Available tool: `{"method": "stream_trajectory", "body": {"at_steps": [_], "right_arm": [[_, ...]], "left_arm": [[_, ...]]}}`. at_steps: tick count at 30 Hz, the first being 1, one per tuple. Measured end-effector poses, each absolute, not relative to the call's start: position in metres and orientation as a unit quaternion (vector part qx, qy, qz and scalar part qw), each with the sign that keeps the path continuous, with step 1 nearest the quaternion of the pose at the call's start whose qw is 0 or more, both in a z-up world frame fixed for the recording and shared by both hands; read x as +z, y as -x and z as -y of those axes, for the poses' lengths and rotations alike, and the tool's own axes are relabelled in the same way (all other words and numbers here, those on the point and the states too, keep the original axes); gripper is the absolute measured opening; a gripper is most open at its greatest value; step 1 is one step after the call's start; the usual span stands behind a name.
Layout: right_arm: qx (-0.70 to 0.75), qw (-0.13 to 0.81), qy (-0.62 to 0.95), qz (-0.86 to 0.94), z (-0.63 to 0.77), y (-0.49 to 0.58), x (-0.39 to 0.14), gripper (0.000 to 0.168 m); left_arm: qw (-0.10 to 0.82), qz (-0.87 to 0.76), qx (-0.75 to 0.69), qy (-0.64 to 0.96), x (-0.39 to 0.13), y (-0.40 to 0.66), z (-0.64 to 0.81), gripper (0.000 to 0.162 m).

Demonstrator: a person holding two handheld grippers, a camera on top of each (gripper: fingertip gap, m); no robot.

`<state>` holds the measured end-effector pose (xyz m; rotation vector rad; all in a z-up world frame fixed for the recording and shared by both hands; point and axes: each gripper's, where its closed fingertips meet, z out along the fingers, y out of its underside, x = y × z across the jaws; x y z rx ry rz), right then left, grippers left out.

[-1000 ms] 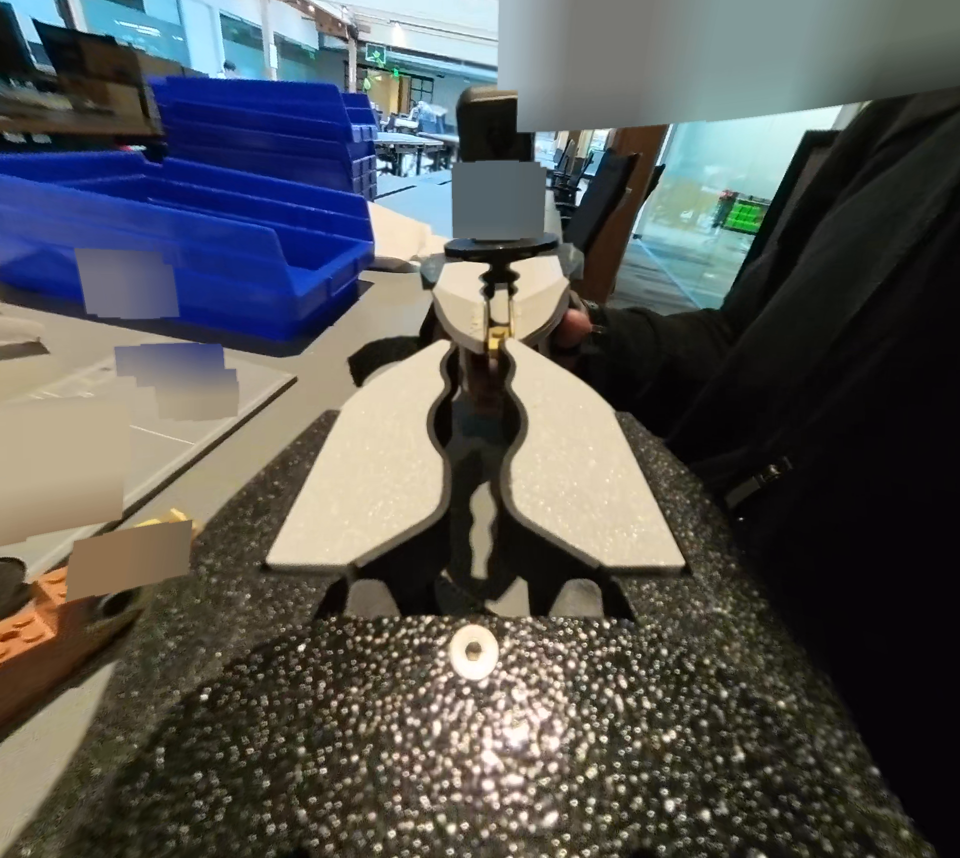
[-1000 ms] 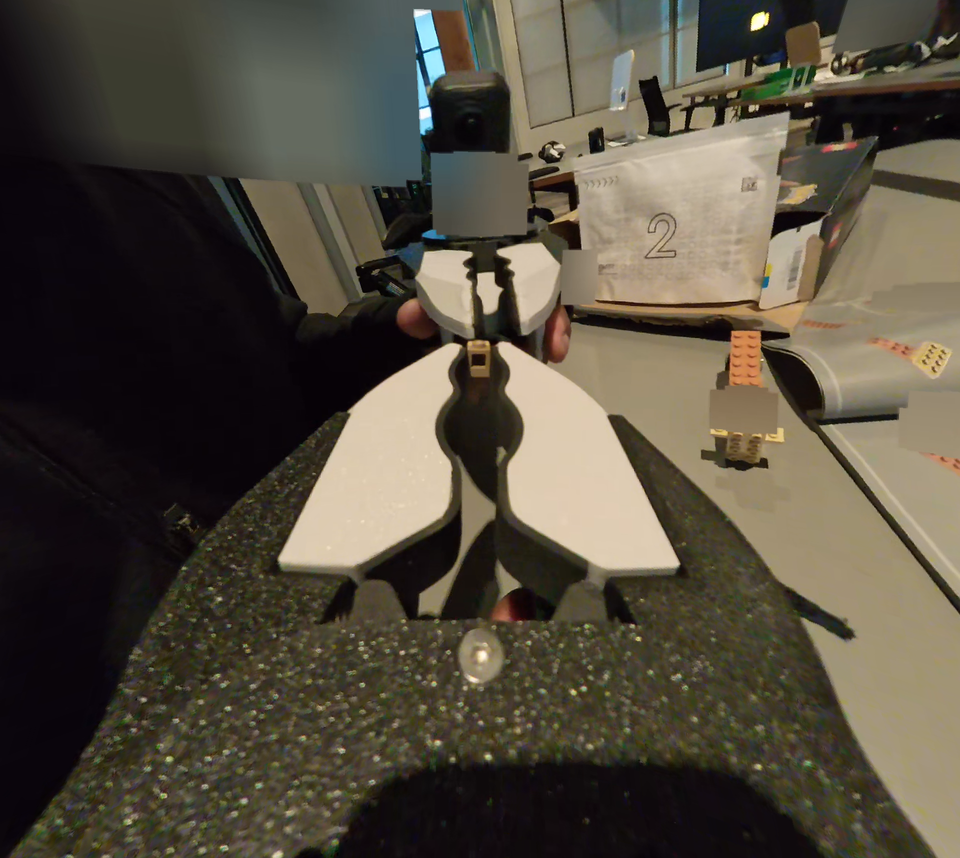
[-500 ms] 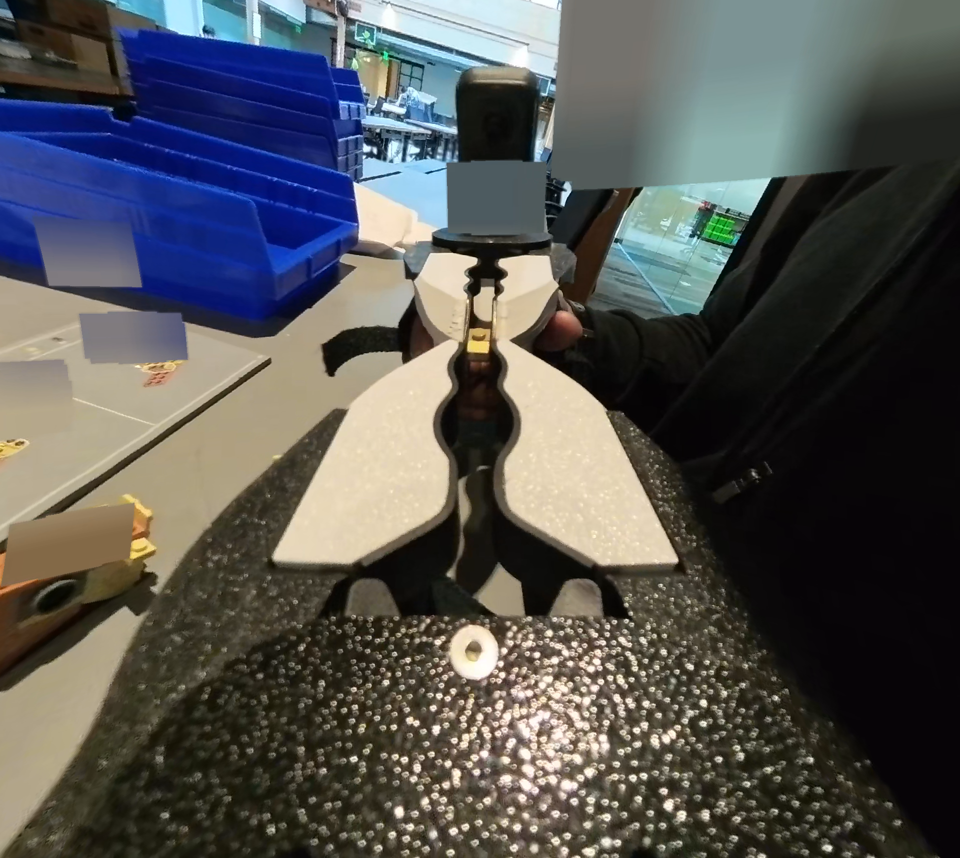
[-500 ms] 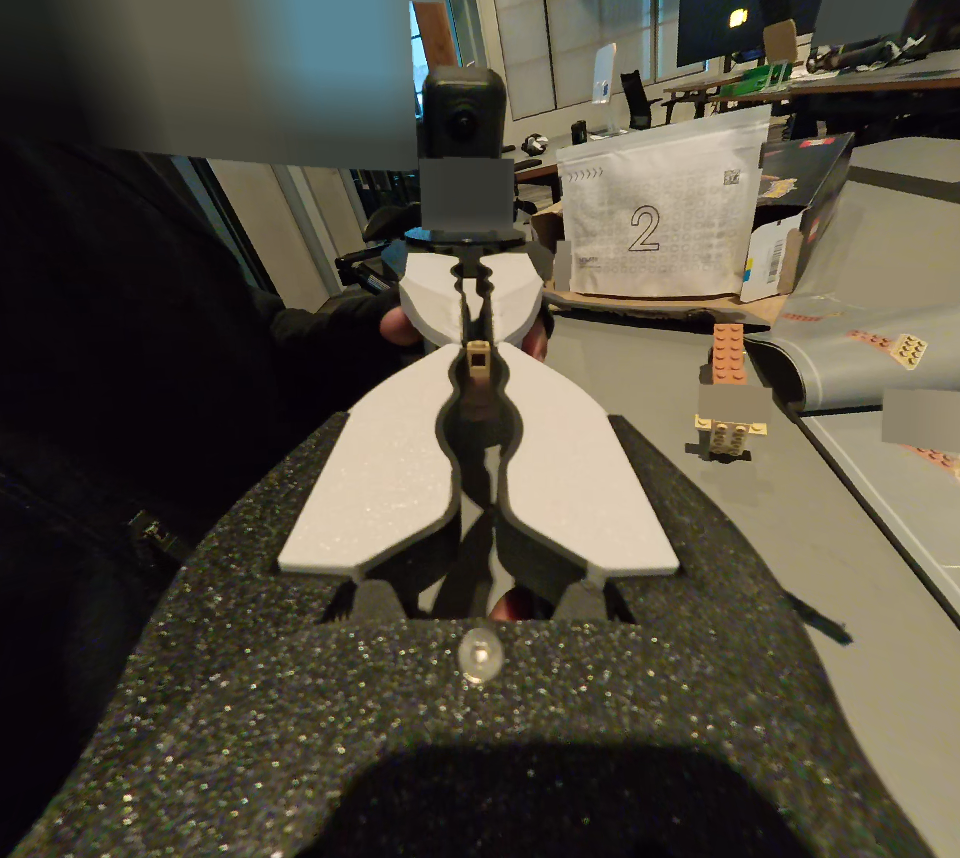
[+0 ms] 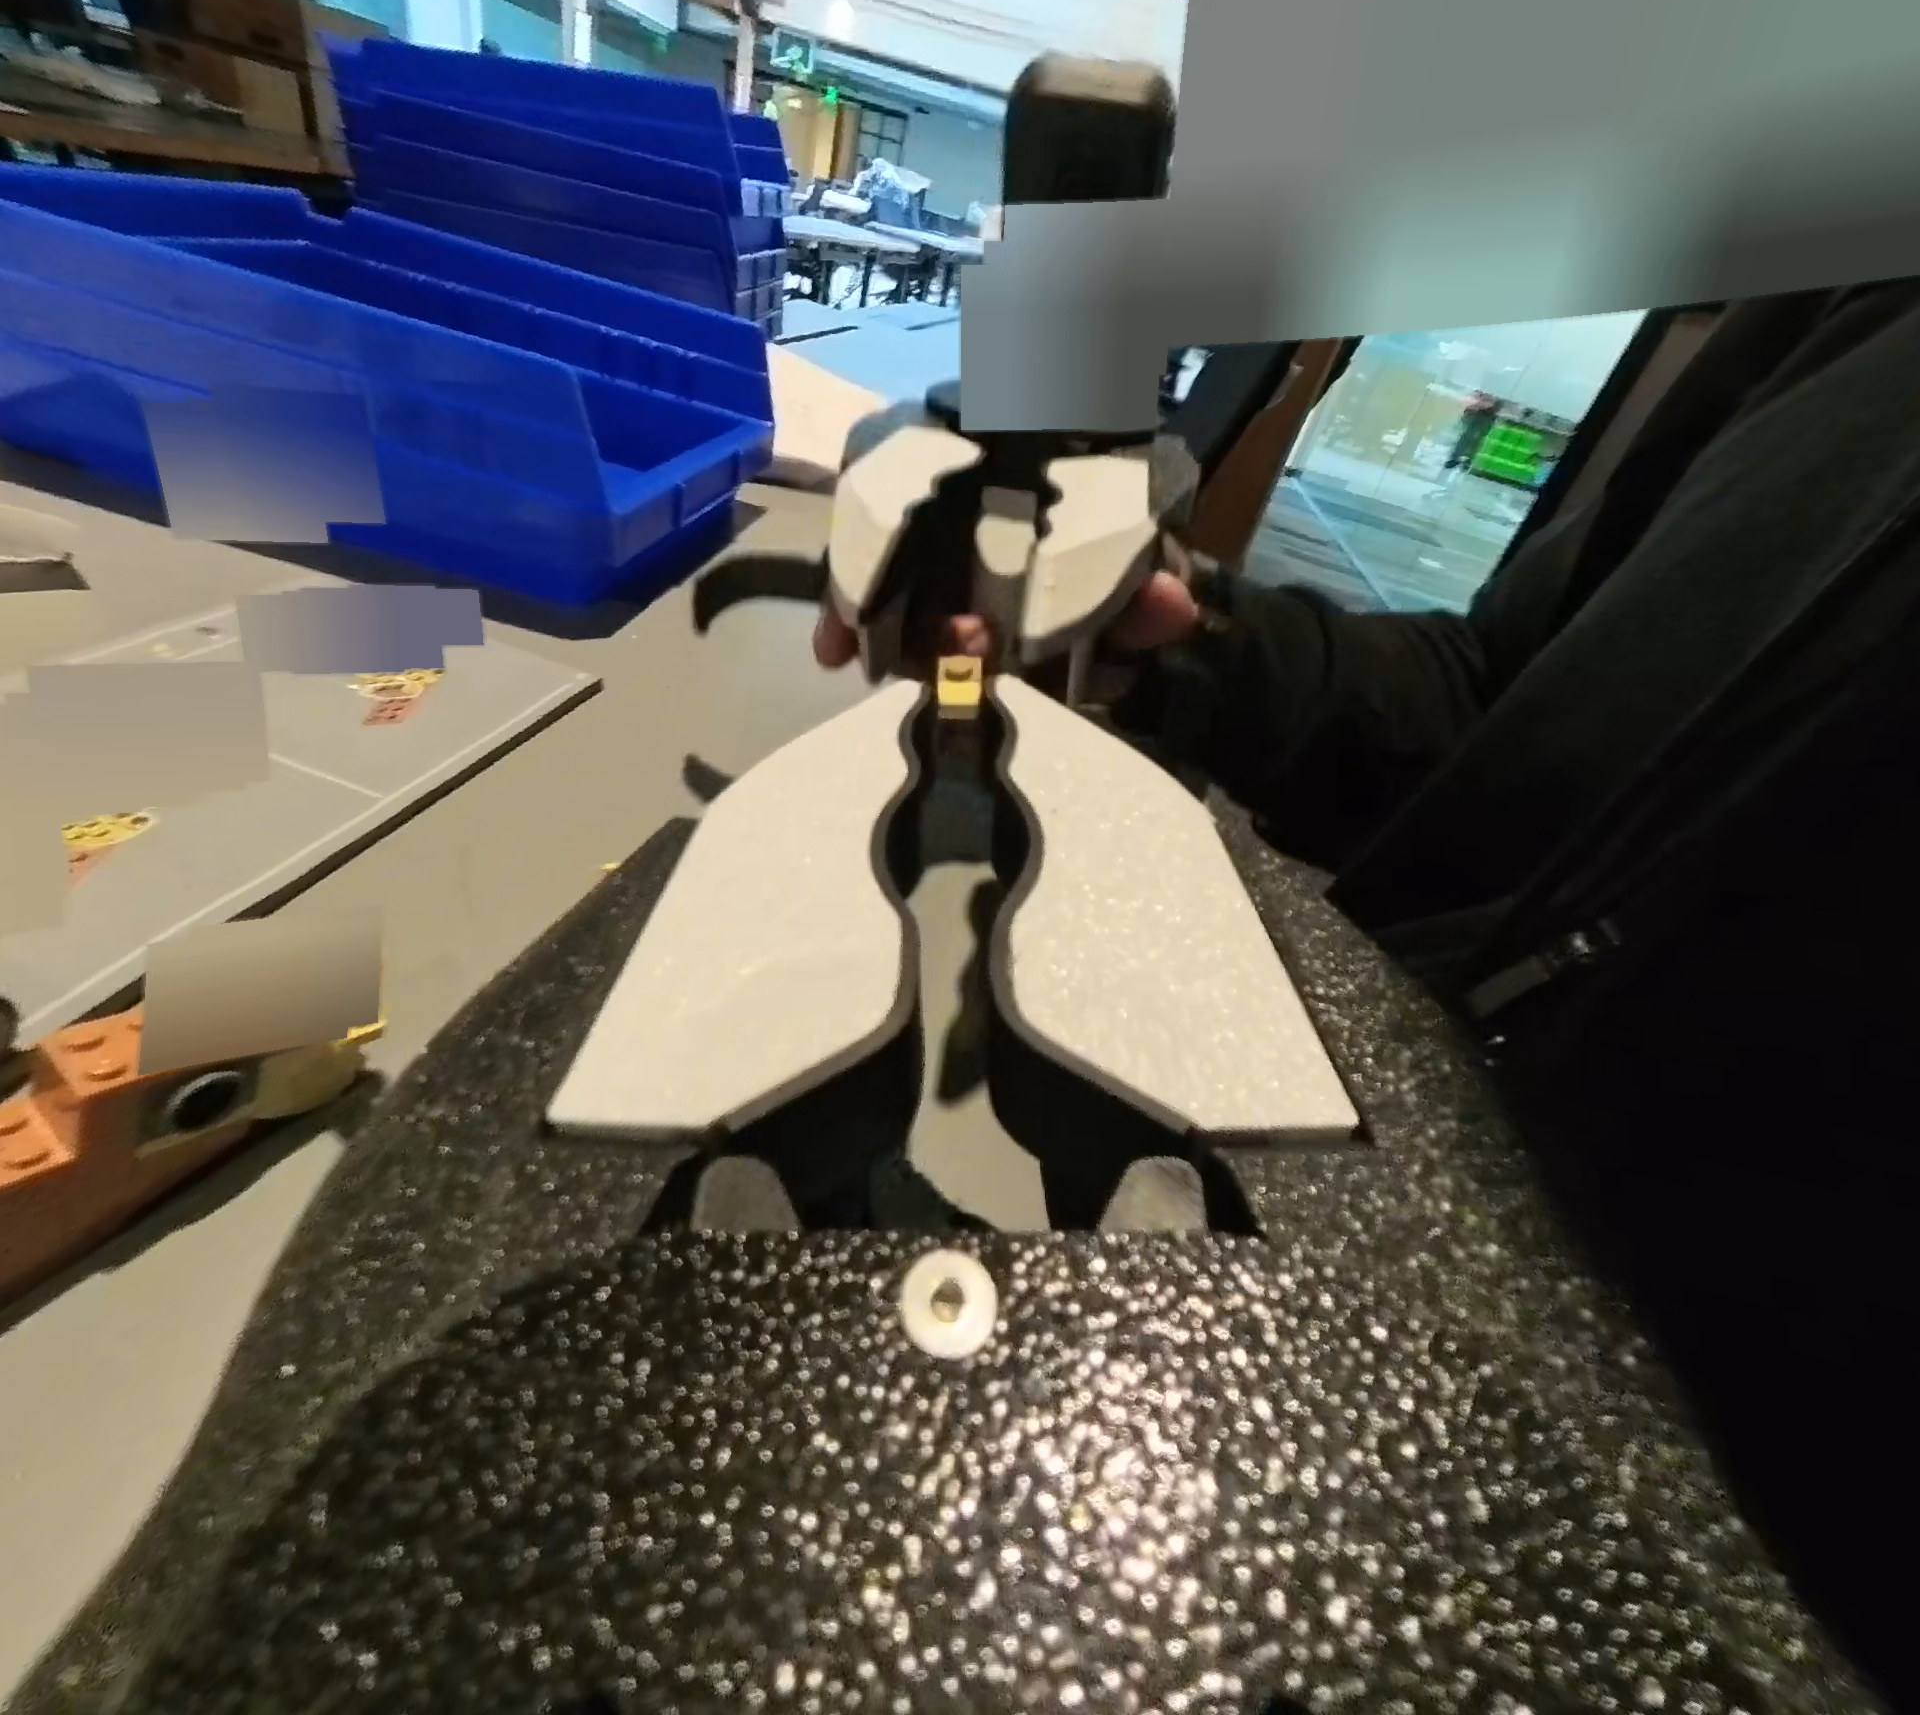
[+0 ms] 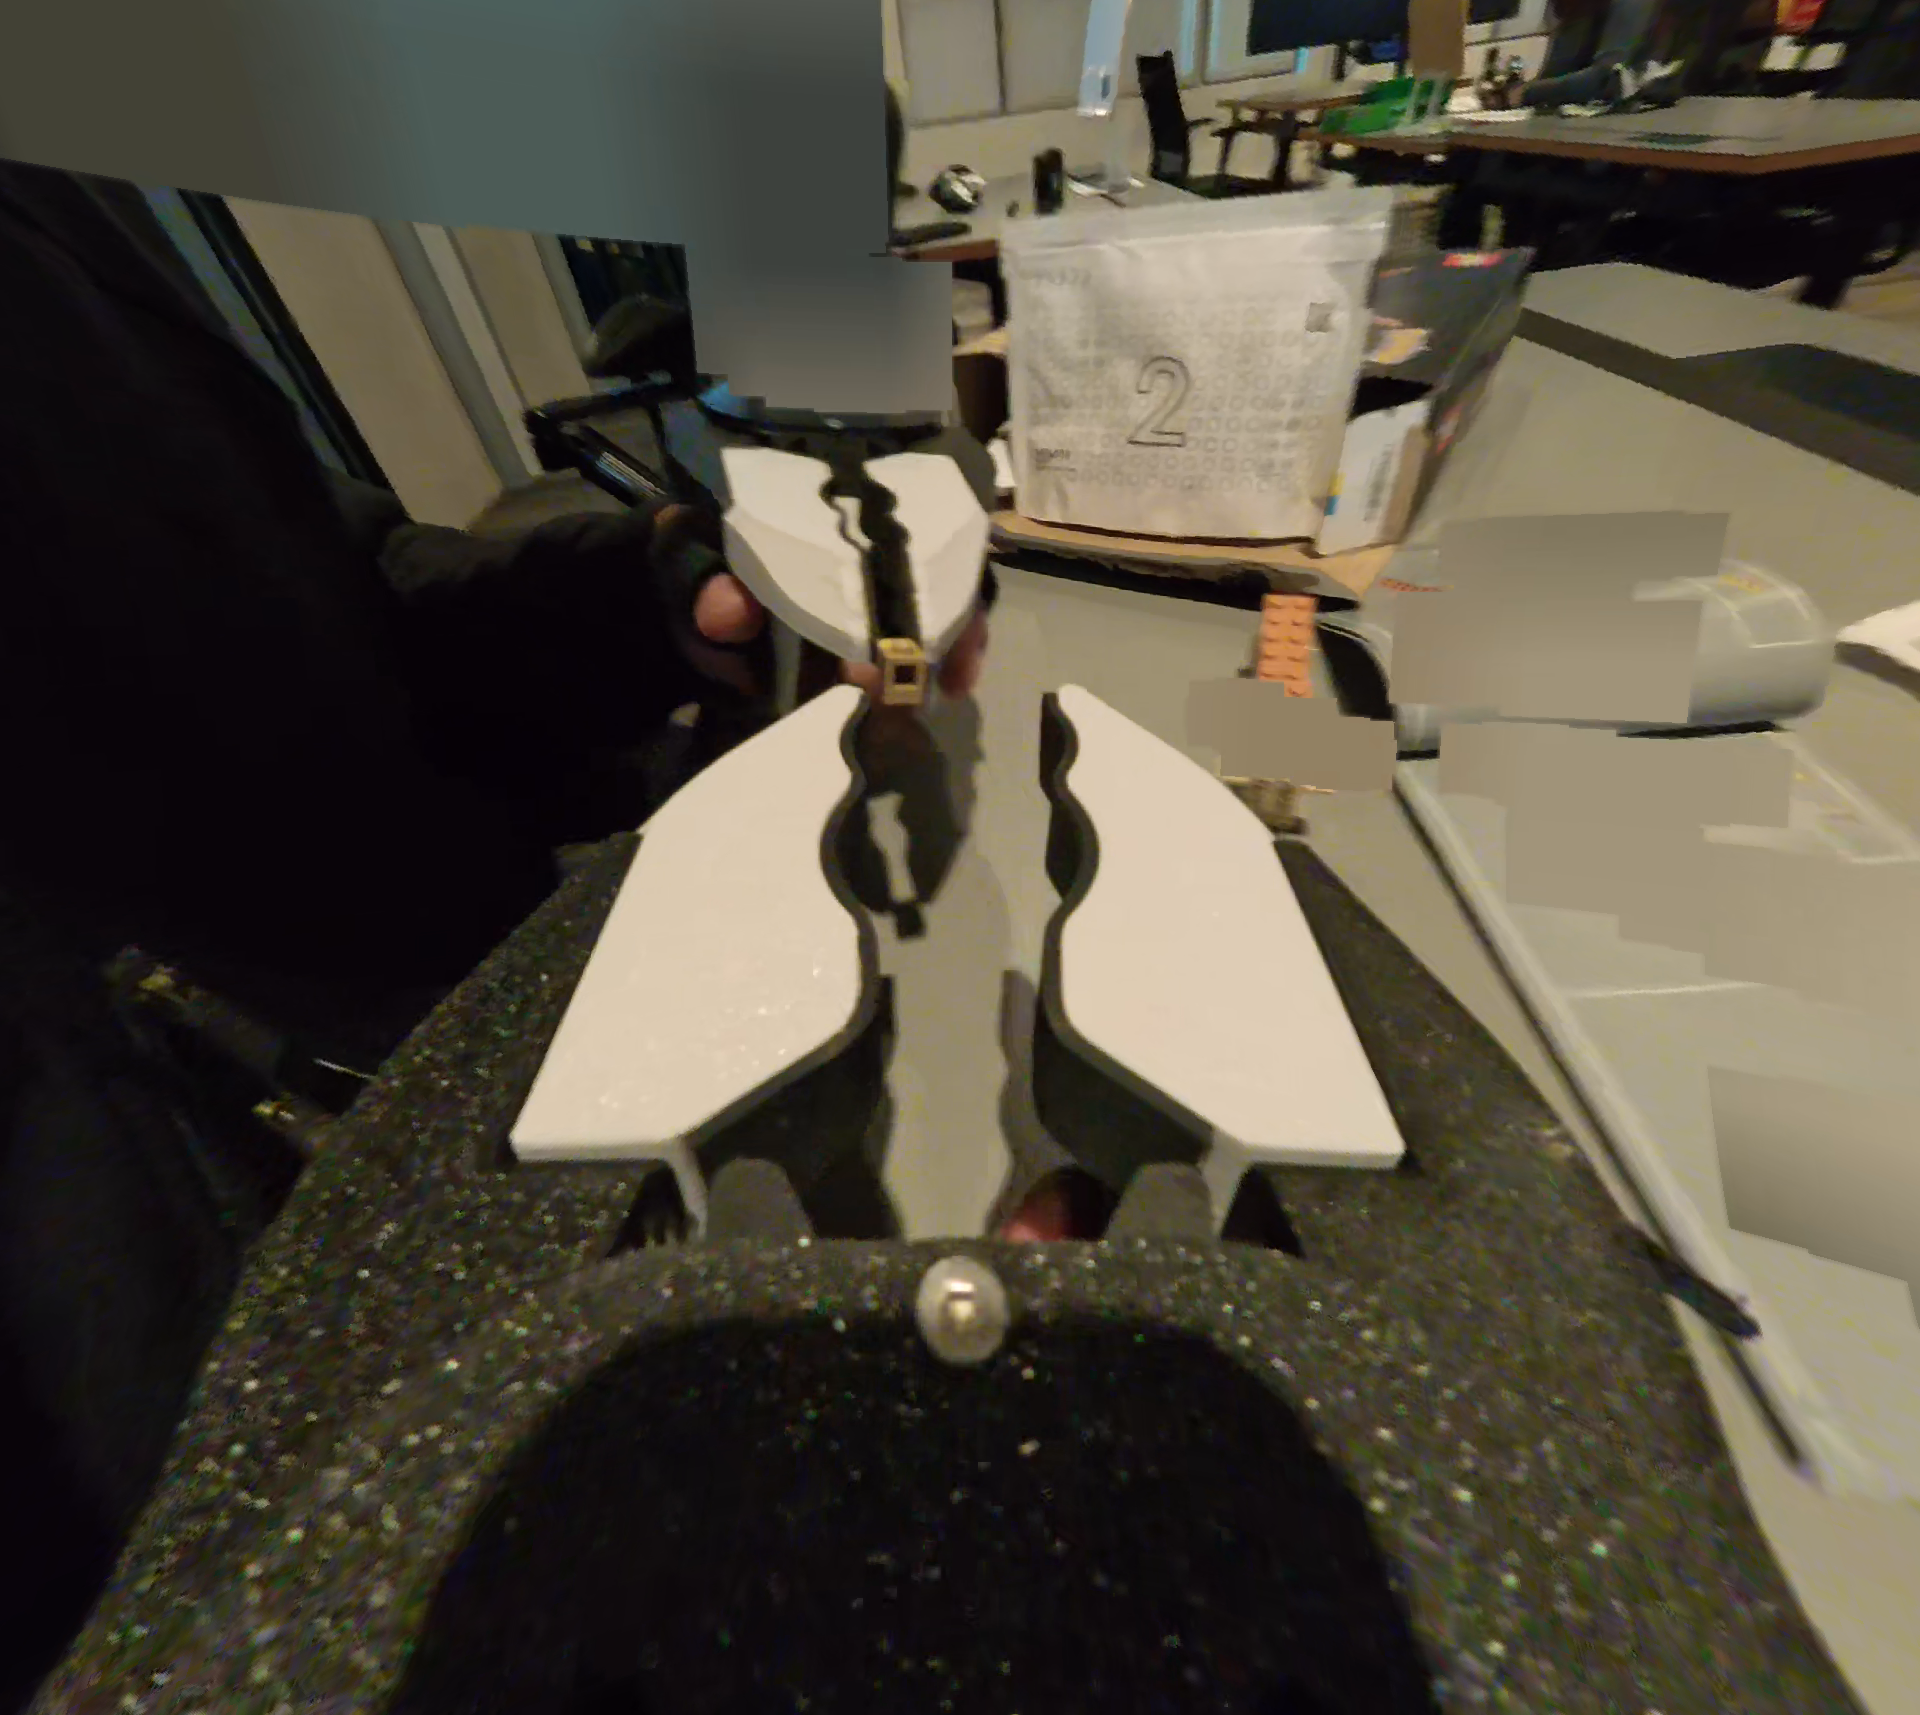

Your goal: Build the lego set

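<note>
Left tool (image 5: 958, 709): clamped on small tan brick (image 5: 957, 686), held above surface (image 5: 727, 657). Right tool (image 6: 961, 704): parted, empty. Partial build (image 5: 114, 1115) on surface; most assembly left.

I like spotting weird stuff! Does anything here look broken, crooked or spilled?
Nothing looks broken or spilled. The left gripper pinches a tiny tan brick neatly at its tips, the right gripper is open and empty, and the half-built orange model stands upright on the table.

We see a small tan brick (image 5: 957, 686), clamped at our left gripper (image 5: 957, 697) tips, above the table; brown-and-tan assembly (image 5: 125, 1104) rests there.
</note>
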<state>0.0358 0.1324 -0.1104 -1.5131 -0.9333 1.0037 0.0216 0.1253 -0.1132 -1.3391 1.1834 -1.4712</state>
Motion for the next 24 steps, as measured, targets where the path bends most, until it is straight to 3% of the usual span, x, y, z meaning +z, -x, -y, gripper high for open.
{"method": "stream_trajectory", "body": {"at_steps": [5,9,14,18,24], "right_arm": [[0.283,0.514,0.674,0.449,-0.171,-0.072,-0.126,0.030],[0.208,0.416,0.691,0.554,-0.189,-0.071,-0.167,0.034],[0.219,0.325,0.679,0.621,-0.187,-0.054,-0.208,0.035],[0.222,0.318,0.678,0.624,-0.190,-0.048,-0.216,0.034],[0.237,0.318,0.678,0.619,-0.190,-0.047,-0.215,0.018]], "left_arm": [[0.425,-0.500,-0.502,0.563,-0.131,-0.018,-0.141,0.007],[0.429,-0.523,-0.447,0.585,-0.144,-0.017,-0.151,0.007],[0.425,-0.523,-0.425,0.604,-0.151,-0.016,-0.157,0.007],[0.414,-0.529,-0.409,0.617,-0.158,-0.014,-0.160,0.007],[0.382,-0.526,-0.413,0.638,-0.165,-0.017,-0.164,0.007]]}}
